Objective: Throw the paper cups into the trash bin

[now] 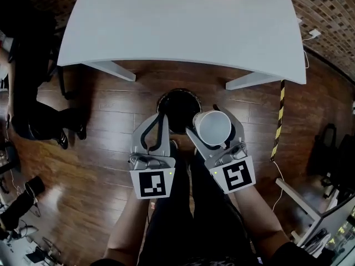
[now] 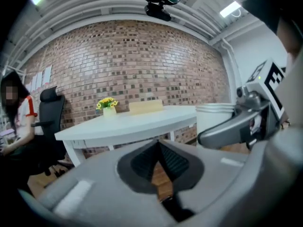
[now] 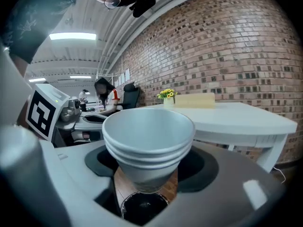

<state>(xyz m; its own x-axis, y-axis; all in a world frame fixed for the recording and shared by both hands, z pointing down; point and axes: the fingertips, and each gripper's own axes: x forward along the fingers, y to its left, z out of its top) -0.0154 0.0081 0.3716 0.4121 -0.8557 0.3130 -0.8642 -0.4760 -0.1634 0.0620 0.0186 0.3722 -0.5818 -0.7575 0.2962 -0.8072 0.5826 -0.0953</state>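
Head view: right gripper [image 1: 211, 121] has its jaws spread wide, clamped on a nested stack of white paper cups [image 1: 213, 129], open mouth up. The stack shows over the 4 o'clock edge of the round black trash bin [image 1: 177, 103] on the brown wooden floor [image 1: 105, 148]. At the cups' 9 o'clock, the left gripper [image 1: 165, 116] is empty, jaw tips touching.

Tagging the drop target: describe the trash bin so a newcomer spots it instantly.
Find the white table at the top of the head view. On the wooden floor just in front of its near edge, between its two legs, sits the trash bin. It is the only round black opening there, showing just left of the white paper cups held in the right tool.
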